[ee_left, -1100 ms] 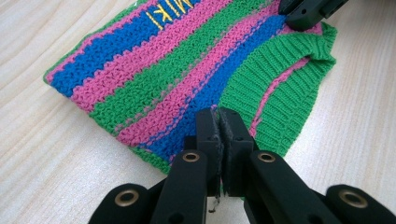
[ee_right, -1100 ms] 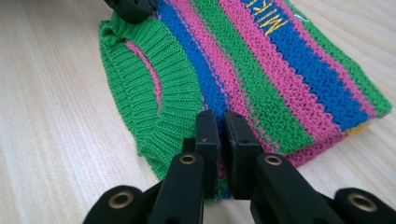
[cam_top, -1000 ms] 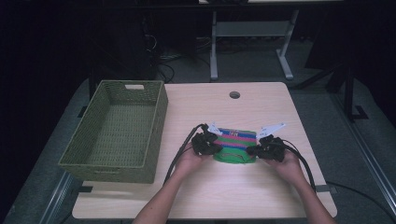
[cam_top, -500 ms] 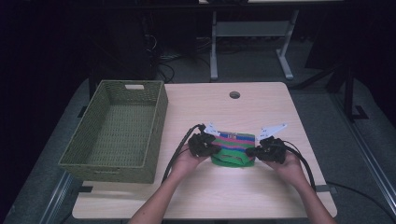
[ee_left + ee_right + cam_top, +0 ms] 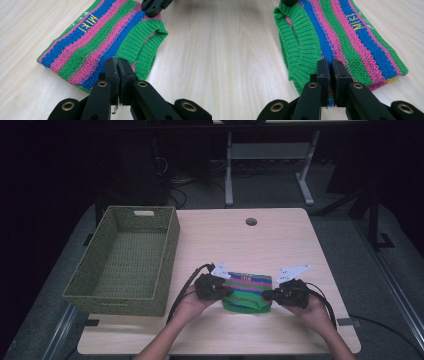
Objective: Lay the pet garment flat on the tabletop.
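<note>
A small knitted garment with green, pink and blue stripes lies at the near middle of the wooden table. Yellow letters "MIKI" run along a blue stripe. My left gripper is shut on its left edge and my right gripper on its right edge. In the left gripper view the jaws pinch the striped knit beside the green ribbed band, with the other gripper's tip at the far end. In the right gripper view the jaws pinch the garment the same way.
A green woven basket, with nothing in it, stands at the table's left. A round cable hole sits at the far middle of the tabletop. Black cables trail from the grippers. Dark floor and a metal frame lie beyond the table.
Both hands have drawn back toward the near edge of the table, taking the striped garment along between the shut grippers. The basket has stayed put.
</note>
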Available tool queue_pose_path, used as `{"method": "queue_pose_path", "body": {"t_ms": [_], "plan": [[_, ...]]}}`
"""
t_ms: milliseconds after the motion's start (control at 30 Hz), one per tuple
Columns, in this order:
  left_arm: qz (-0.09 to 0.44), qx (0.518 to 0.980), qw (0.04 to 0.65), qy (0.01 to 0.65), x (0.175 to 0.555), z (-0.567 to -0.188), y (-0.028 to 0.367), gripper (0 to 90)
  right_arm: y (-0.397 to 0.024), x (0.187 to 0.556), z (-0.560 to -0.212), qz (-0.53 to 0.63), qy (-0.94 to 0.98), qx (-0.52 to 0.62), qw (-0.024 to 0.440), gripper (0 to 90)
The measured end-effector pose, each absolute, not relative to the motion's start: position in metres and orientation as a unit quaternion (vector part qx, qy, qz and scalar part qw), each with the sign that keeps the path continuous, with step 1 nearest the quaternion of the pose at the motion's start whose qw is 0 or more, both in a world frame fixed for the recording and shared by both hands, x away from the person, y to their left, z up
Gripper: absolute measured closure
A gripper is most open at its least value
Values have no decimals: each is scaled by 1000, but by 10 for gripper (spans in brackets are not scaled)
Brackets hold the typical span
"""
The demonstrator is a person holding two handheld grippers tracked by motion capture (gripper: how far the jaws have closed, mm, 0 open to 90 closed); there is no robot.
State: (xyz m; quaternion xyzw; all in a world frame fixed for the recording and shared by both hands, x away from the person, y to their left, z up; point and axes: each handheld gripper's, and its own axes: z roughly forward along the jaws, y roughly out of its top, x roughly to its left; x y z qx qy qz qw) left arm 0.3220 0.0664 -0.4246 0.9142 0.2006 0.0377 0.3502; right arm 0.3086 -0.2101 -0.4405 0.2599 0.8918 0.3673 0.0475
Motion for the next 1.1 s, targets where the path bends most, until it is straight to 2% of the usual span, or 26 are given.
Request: {"method": "queue_pose_path", "body": {"t_ms": [433, 633, 733, 833, 900, 1100], "plan": [[24, 925, 333, 181, 297, -436, 70, 871, -205, 288, -452, 356, 901, 246, 26, 829], [18, 928, 323, 182, 295, -445, 69, 857, -205, 284, -458, 354, 902, 245, 19, 790], [17, 928, 324, 183, 295, -445, 70, 806, -206, 284, -458, 356, 902, 245, 16, 747], [23, 926, 330, 180, 295, -441, 75, 685, -208, 284, -455, 360, 900, 245, 13, 686], [25, 926, 332, 177, 295, -439, 79, 636, -210, 282, -453, 362, 901, 238, 18, 671], [11, 927, 338, 164, 292, -439, 89, 563, -215, 275, -448, 372, 902, 216, 21, 636]]}}
